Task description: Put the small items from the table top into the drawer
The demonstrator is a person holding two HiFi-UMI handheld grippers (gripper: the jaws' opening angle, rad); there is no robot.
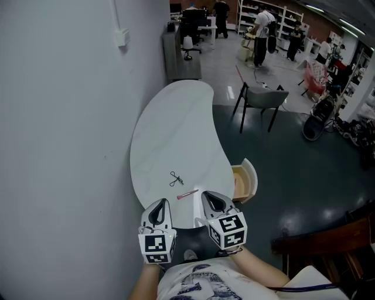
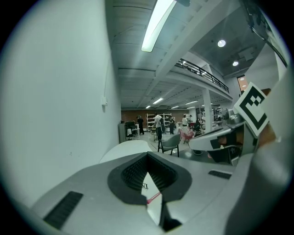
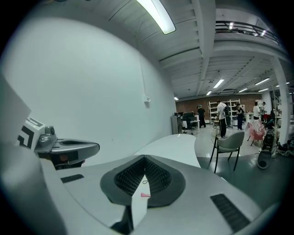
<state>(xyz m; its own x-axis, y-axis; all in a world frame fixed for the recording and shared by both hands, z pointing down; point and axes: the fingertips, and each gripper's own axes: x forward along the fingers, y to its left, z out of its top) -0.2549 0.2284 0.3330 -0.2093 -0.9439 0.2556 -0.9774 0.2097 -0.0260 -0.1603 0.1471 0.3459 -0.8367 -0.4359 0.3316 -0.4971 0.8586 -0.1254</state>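
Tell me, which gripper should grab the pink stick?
Probably the right gripper: its tip is closest to the pink stick, and the open drawer is on its side. Its shut jaws must open first.

**Setting:** large open-plan workshop or lab hall, shared by many workers.

**Evidence:**
- dark glossy poured floor (image 1: 293, 176)
- long ceiling strip light (image 2: 156, 25)
- railed mezzanine gallery (image 2: 202, 72) on the upper level
- white open shelving racks (image 1: 290, 17) before a brick-red rear wall (image 2: 131, 113)
- several standing people (image 1: 262, 35) near the racks
- low grey cabinet (image 1: 180, 58), with desks behind it
- grey shell chair on black legs (image 1: 261, 99)
- dark wheeled buggy (image 1: 316, 120) beside clutter at the right edge
- white kidney-shaped table top (image 1: 176, 135) set against a plain pale wall (image 1: 58, 117), which bears a small white wall box (image 1: 122, 37)
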